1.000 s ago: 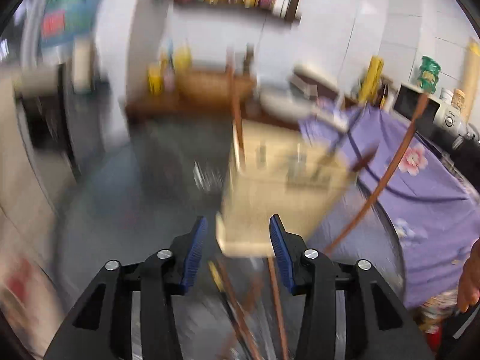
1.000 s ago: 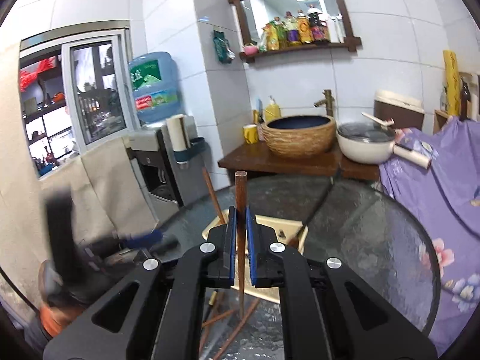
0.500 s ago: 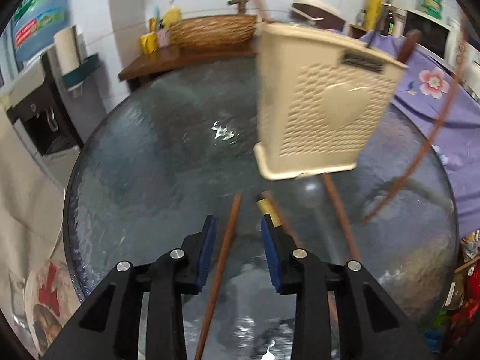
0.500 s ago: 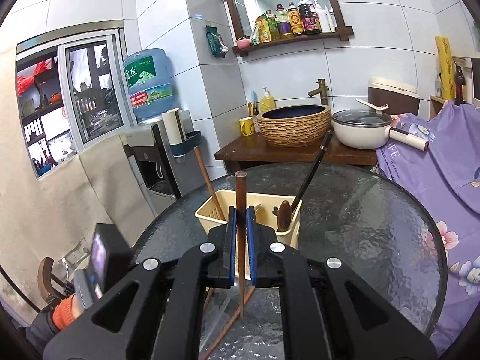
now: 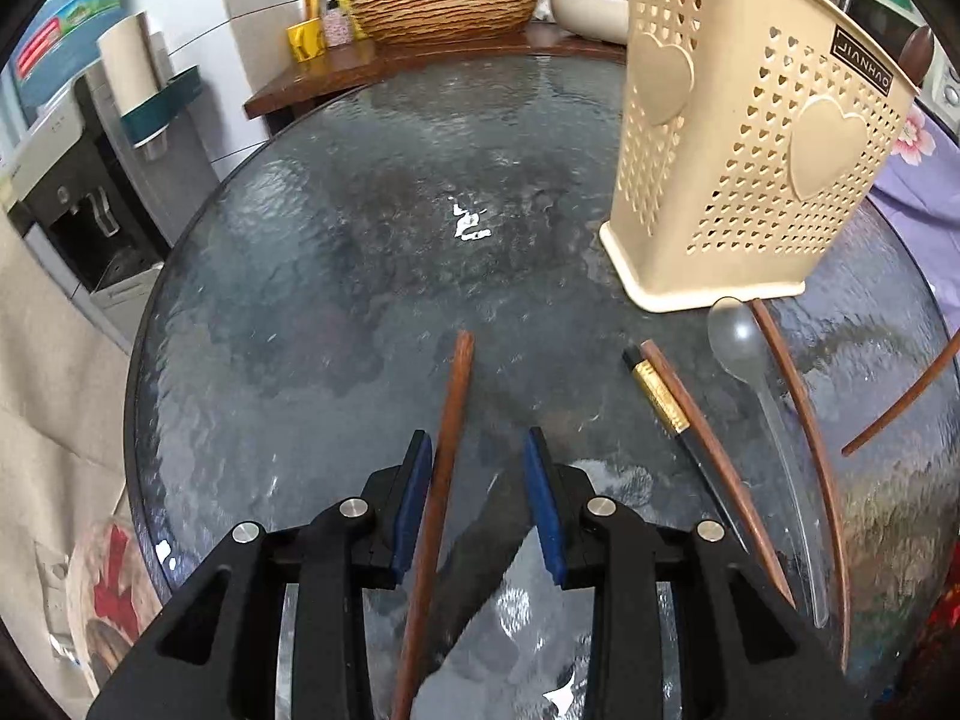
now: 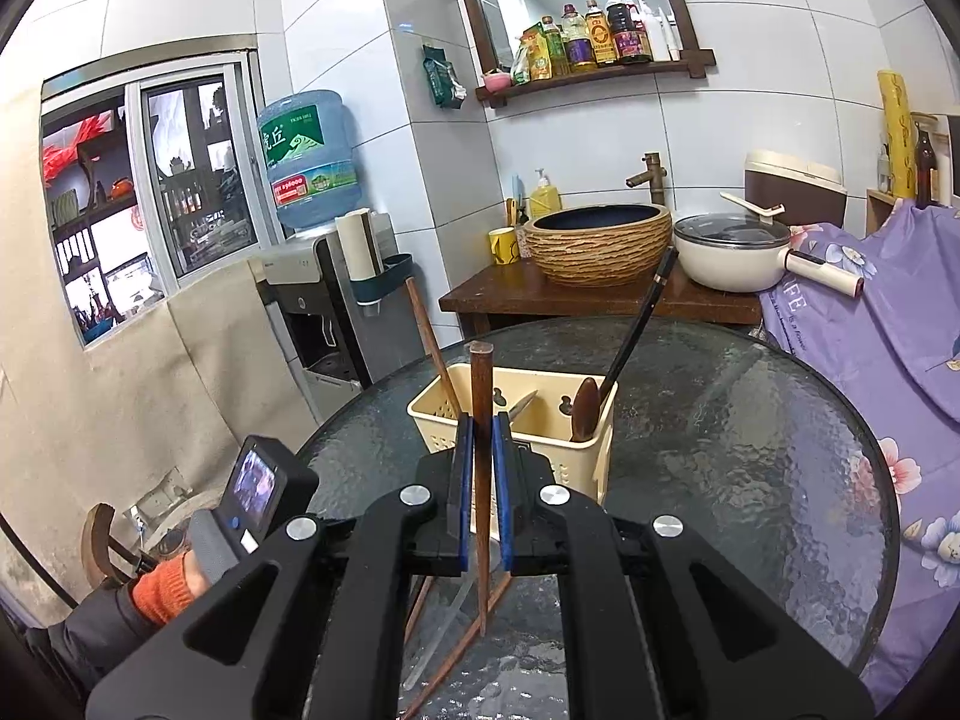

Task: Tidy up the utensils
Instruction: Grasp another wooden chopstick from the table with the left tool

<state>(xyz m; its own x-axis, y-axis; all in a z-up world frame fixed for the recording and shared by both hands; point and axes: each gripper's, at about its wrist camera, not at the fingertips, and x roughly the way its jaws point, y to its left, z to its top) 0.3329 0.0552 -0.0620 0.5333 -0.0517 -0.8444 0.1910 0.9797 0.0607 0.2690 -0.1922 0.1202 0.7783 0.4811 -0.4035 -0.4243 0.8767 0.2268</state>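
Reading "JIANHAO", the holder faces open left tongs; right tongs clamp a chopstick.

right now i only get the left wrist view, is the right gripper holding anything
Observer: Yes. The right gripper is shut on a brown chopstick, held upright just in front of the basket.
Operator: whats inside the basket, i only see its outside
Observer: A wooden spoon, a black chopstick and a second brown chopstick stand in it, leaning.
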